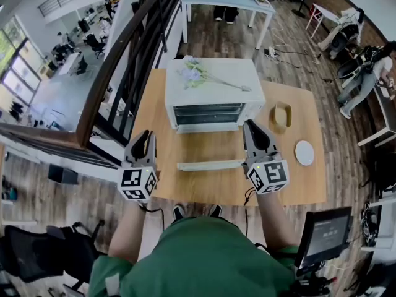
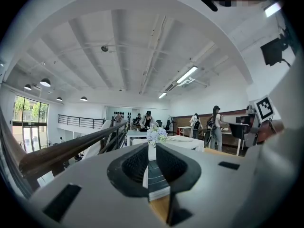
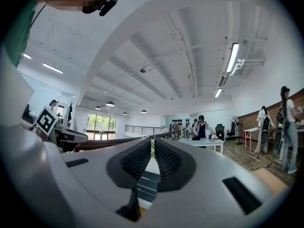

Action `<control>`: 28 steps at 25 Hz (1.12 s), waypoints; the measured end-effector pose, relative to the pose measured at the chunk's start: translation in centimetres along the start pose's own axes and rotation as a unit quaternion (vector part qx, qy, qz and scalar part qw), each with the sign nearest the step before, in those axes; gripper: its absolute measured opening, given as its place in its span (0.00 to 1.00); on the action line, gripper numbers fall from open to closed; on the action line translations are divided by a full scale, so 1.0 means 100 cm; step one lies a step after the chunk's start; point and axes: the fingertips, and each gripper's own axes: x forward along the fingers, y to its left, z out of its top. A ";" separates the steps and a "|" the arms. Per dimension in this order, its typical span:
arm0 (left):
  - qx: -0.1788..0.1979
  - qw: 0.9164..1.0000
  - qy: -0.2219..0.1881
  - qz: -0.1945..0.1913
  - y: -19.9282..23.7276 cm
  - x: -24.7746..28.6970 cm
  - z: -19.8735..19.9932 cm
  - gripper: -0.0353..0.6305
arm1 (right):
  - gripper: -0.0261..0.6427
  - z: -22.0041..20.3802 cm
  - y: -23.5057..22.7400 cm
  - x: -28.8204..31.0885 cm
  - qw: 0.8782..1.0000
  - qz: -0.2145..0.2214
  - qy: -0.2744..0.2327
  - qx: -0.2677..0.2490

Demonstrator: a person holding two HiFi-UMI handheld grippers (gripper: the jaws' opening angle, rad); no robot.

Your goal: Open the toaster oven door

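The right gripper (image 3: 152, 142) is keeping its two dark ribbed jaws pressed almost together, with only a thin slit showing and nothing caught between them. It is hovering just off the right front corner of the white box-shaped toaster oven (image 1: 213, 94). The left gripper (image 2: 151, 147) is likewise clenched to a narrow gap and gripping nothing, hanging over the left edge of the light wooden table (image 1: 297, 187), well apart from the oven.

The oven is sitting at the middle of the table's far edge, with pale artificial flowers (image 1: 197, 73) lying on its top. A pale bar (image 1: 210, 164) is lying parallel to the oven's front, toward the near edge, its right end just beside the right gripper.
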 end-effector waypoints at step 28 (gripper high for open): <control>-0.007 1.000 -0.001 0.016 -0.002 -0.023 -0.017 0.14 | 0.10 -0.013 0.013 -0.014 1.000 0.026 -0.001 -0.002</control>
